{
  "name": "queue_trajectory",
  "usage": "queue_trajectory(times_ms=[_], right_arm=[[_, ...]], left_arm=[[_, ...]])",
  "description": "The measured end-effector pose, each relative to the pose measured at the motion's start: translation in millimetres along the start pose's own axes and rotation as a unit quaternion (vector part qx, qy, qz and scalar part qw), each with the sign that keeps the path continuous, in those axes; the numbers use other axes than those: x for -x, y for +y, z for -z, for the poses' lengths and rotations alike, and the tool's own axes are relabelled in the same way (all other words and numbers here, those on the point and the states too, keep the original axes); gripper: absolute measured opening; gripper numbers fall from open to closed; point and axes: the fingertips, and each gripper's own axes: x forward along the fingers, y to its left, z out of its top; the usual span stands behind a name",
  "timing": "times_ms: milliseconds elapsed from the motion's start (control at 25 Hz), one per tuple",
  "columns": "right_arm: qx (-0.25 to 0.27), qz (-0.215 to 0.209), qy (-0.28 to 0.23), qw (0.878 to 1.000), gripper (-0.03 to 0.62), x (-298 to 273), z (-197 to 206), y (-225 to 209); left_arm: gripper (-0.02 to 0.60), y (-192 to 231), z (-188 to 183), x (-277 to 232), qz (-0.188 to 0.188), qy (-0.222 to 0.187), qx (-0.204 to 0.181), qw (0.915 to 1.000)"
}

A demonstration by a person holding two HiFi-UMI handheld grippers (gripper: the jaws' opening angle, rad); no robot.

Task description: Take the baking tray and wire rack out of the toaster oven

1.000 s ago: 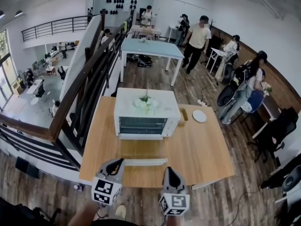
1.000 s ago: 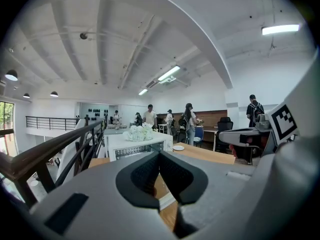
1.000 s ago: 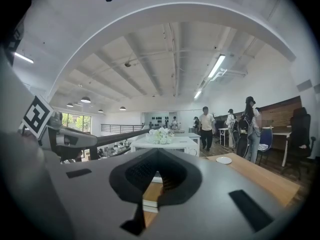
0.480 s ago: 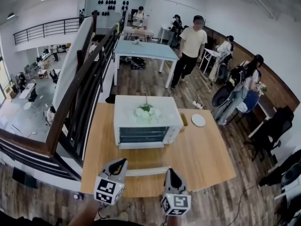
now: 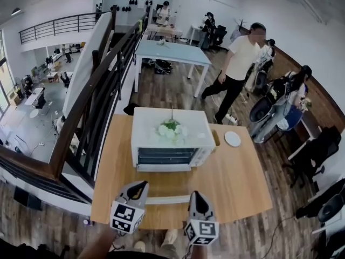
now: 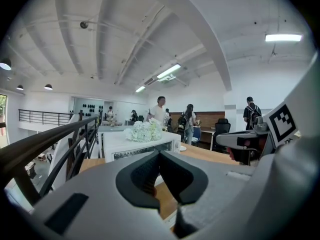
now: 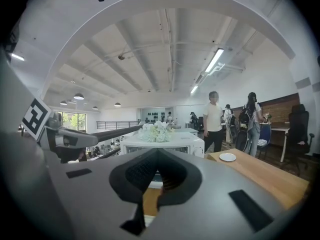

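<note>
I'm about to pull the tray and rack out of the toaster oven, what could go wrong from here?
The flowers sit on top of the toaster oven; a hard tug on its door could shake them off. The left gripper and right gripper are both shut, so they could bump the door instead of catching it.

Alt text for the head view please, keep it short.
Seen from above, a white toaster oven topped with white flowers sits on a wooden table, a small white plate to its right. The left gripper and right gripper, both shut and empty, hover at the table's near edge, short of the oven. People stand beyond.
</note>
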Motion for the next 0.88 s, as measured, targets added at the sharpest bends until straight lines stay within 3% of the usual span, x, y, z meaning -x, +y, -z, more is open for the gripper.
queue_trajectory(times_ms=[560,880], right_arm=[[-0.01,-0.087,0.039,0.995,-0.002,-102.6,26.9,-38.8],[-0.023,-0.121,0.076,0.989,-0.001,-164.3,77.0,-60.3]], left_arm=[[0.003,25.3,21.8,-76.1,-0.086,0.037,0.031,0.9951],[0.003,42.5,67.7,-133.0,-0.123,0.065,0.055,0.9887]])
